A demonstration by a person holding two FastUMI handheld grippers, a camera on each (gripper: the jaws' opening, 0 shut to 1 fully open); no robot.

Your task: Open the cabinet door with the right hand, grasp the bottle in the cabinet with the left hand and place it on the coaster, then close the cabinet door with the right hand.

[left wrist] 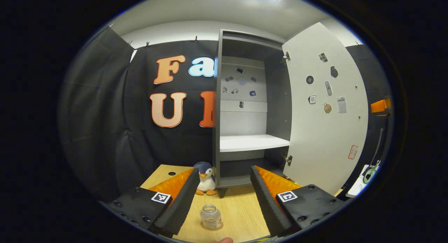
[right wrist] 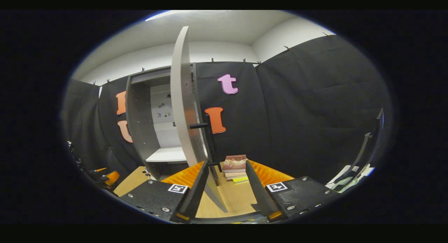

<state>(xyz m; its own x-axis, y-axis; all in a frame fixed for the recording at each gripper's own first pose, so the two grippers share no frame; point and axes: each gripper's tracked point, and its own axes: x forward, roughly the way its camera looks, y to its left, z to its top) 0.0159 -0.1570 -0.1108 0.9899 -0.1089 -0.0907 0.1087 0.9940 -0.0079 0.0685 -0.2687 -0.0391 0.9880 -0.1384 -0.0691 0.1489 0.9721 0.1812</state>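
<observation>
- Standing upright on the wooden table [left wrist: 241, 208], the bottle [left wrist: 211, 217] sat on what looked like a thin round coaster [left wrist: 212, 228], near the front edge and well apart from the cabinet [left wrist: 245, 110] behind it.
- It lay between the fingers of the left gripper [left wrist: 224, 215], which were spread wide and touched it on neither side; its long axis ran vertical, crosswise to the fingers' reach.
- Judged from this, the placing step looked done or nearly so, the left gripper having only to draw back towards the near side.
- The cabinet shelves appeared bare, and the cabinet door [left wrist: 323, 106] hung fully open, swung out to the right.
- In the right gripper view the door [right wrist: 185, 106] showed edge-on, its dark handle [right wrist: 206, 141] just beyond and above the right gripper [right wrist: 224, 197], whose fingers stood apart around the door's lower edge without clearly pressing on it.
- The right hand was the nearer one to the door, so closing called for a push or pull on that edge or handle, swinging the door left towards the cabinet front.
- Farther out, a penguin plush [left wrist: 205, 178] sat left of the cabinet foot, and a stack of books [right wrist: 235, 168] lay on the table beyond the door.
</observation>
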